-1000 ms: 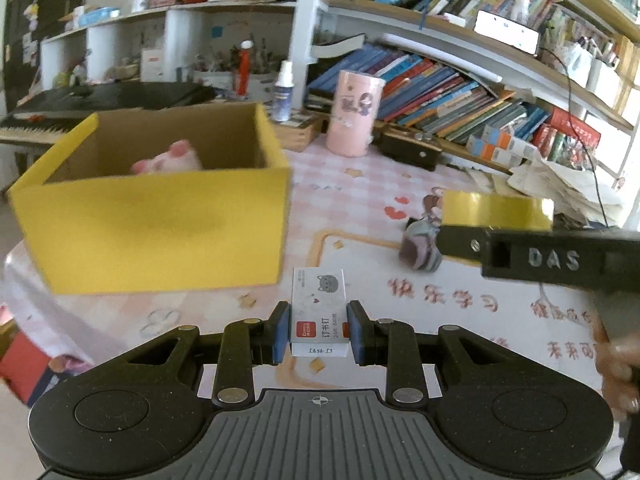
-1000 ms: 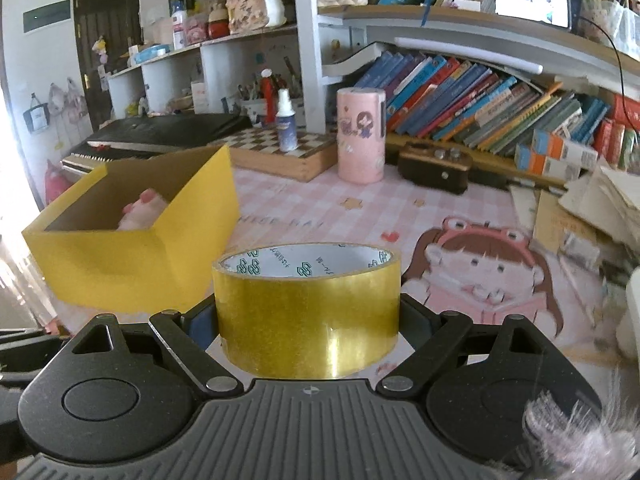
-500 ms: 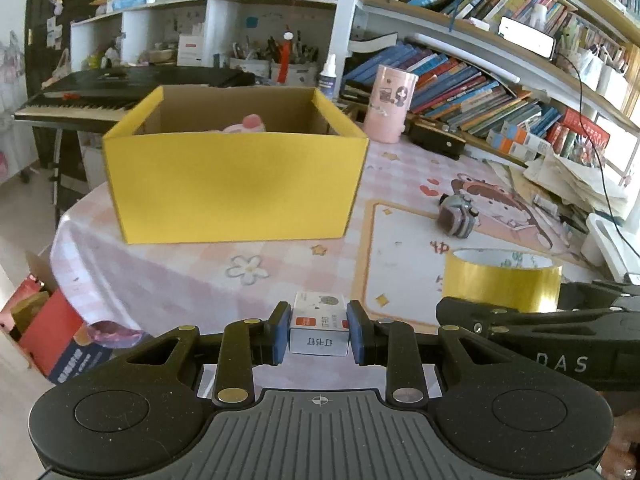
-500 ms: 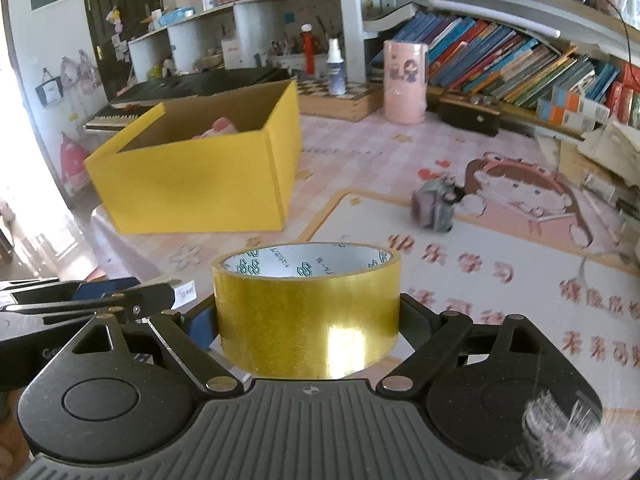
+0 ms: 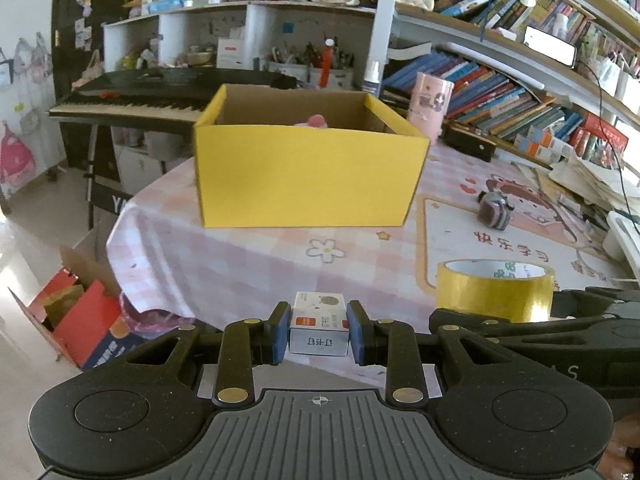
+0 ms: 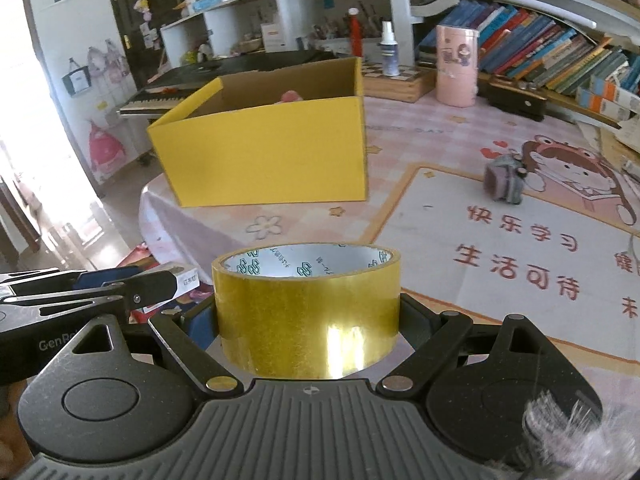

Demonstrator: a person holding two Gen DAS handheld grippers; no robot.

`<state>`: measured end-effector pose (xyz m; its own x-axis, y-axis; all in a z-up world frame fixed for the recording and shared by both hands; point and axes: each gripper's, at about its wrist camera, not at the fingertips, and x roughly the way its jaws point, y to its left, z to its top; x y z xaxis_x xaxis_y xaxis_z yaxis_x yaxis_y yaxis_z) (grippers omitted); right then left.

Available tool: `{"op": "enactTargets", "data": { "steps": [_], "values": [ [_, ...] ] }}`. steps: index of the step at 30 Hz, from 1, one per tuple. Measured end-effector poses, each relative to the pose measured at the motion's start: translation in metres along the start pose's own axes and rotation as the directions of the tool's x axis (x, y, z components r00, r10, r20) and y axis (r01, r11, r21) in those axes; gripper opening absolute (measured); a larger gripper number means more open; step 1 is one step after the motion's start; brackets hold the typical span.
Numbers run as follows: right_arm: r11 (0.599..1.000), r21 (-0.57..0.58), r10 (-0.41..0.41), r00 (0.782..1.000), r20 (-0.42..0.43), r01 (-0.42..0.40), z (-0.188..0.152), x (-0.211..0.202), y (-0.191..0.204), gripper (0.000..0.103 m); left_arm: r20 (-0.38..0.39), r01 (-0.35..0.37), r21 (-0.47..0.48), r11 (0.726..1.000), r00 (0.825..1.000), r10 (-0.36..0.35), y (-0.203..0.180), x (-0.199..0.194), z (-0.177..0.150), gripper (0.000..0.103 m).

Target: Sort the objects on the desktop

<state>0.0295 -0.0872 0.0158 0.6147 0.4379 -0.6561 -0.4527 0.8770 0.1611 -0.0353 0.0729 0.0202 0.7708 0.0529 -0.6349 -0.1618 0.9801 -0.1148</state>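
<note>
Both hands had pulled back from the yellow box (image 5: 308, 176); it sat farther off at 12 o'clock, so nothing was dropped in yet. My left gripper (image 5: 319, 334) pinched the small staple box (image 5: 319, 326); my right gripper (image 6: 306, 320) clamped the gold tape roll (image 6: 306, 308), both angled down, side by side.

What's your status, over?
Left hand-held gripper clamps staple box; right holds tape roll. Yellow box ahead, open. Path clear.
</note>
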Motion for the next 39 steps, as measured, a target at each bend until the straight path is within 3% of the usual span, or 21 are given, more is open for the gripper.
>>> {"op": "enactTargets", "data": {
  "steps": [22,31,39],
  "values": [
    [0.998,-0.061,0.034,0.999,0.027,-0.033,0.014,0.002,0.03,0.088,0.07,-0.024,-0.026,0.999,0.997,0.026,0.027,-0.014,0.009,0.028],
    [0.994,-0.105,0.032,0.996,0.08,-0.024,0.042,0.0,0.029,0.088,0.122,-0.022,-0.035,0.999,0.992,0.026,0.027,-0.012,0.028,0.028],
    [0.988,-0.153,0.057,0.987,0.153,-0.034,0.087,0.007,0.022,0.088,0.196,-0.023,-0.059,0.998,0.98,0.034,0.027,-0.001,0.064,0.028]
  ]
}}
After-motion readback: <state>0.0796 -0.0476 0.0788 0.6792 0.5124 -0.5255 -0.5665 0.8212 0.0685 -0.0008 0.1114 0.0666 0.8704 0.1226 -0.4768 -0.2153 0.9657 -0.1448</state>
